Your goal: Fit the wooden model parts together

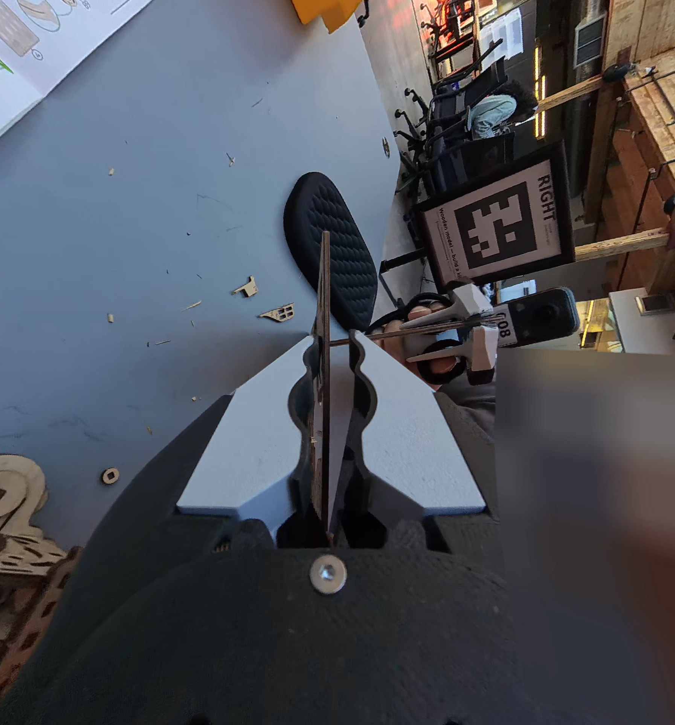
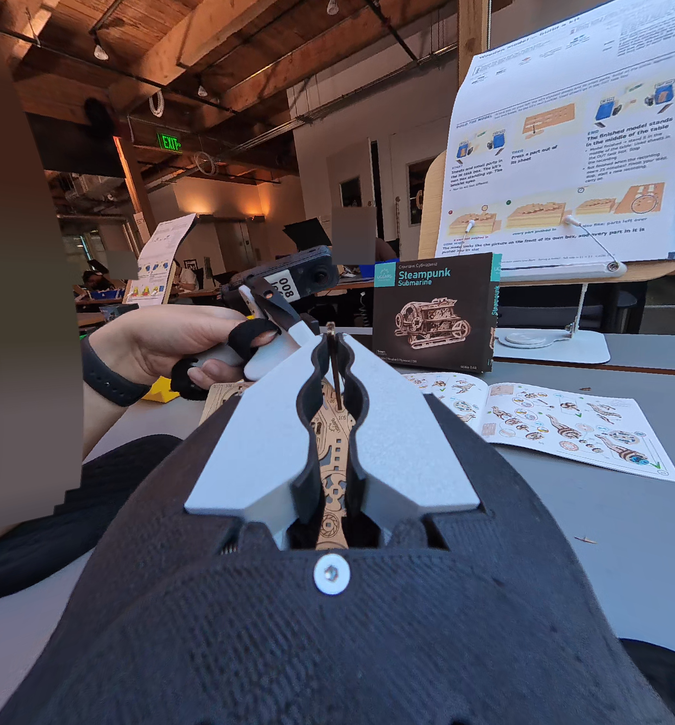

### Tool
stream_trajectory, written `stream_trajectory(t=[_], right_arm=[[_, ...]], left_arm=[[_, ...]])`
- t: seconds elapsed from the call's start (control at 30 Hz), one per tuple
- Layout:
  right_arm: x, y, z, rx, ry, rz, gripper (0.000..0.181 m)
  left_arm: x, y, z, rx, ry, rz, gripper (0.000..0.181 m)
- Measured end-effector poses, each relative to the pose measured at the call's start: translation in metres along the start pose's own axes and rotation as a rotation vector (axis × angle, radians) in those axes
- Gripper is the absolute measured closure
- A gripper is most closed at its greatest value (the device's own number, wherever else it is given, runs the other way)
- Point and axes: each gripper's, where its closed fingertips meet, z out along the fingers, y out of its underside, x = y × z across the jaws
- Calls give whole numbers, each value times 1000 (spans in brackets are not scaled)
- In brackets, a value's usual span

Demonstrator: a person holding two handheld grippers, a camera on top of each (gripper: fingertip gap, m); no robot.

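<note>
Left wrist view, from the left: a partly built model point(image 1: 6, 521) sits at the frame's lower left edge on the grey surface point(image 1: 132, 235), with a small wooden ring point(image 1: 110, 476) just beside it. Wood scraps point(image 1: 277, 312) lie scattered mid-surface. A black pad point(image 1: 336, 251) lies beyond your fingers. Your left gripper point(image 1: 330, 345) is clenched on a thin wooden sheet point(image 1: 324, 353), seen edge-on and standing between the fingers. To the right, your right gripper point(image 1: 442, 333) is closed on the same sheet's far side, with a framed marker card point(image 1: 496, 219) behind it.

Right wrist view, from the left: your hand point(image 2: 163, 345), a dark band on the wrist, holds the left gripper point(image 2: 277, 341), which meets the sheet point(image 2: 334, 463) from the left. A yellow block point(image 2: 157, 392) lies under that hand. Your right gripper point(image 2: 331, 337) is clamped on the sheet; a dark sheet edge stands between the fingertips, and the pale cut-out face shows down the gap. Further right, the kit box point(image 2: 434, 314) stands upright on the surface point(image 2: 602, 549), an open booklet point(image 2: 540, 423) lies flat before it, and an instruction page point(image 2: 571, 137) rests on a stand point(image 2: 555, 345) behind.
</note>
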Motion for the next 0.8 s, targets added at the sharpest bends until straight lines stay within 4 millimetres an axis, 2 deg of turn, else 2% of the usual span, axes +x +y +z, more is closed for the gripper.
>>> stream_trajectory(t=[0.23,0.33,0.4,0.47,0.6,0.63,0.8], right_arm=[[-7,-3,-3,-8,0,-131,180],[-4,0,-1,-27,-2,-61,179],[-1,2,0,-32,-17,45,178],[-1,2,-1,-18,-37,90,178],[-3,0,-1,-38,-14,-229,180],[-4,0,0,-51,-13,-260,180],[0,6,4,-75,-45,-108,180]], left_arm=[[4,-4,3,24,31,8,175],[2,-5,3,31,-8,21,170],[1,-5,4,32,-39,34,167],[0,-4,4,26,-56,44,169],[-3,-6,3,36,-95,72,179],[-4,-8,2,46,-108,82,180],[-9,-12,-4,66,-180,118,180]])
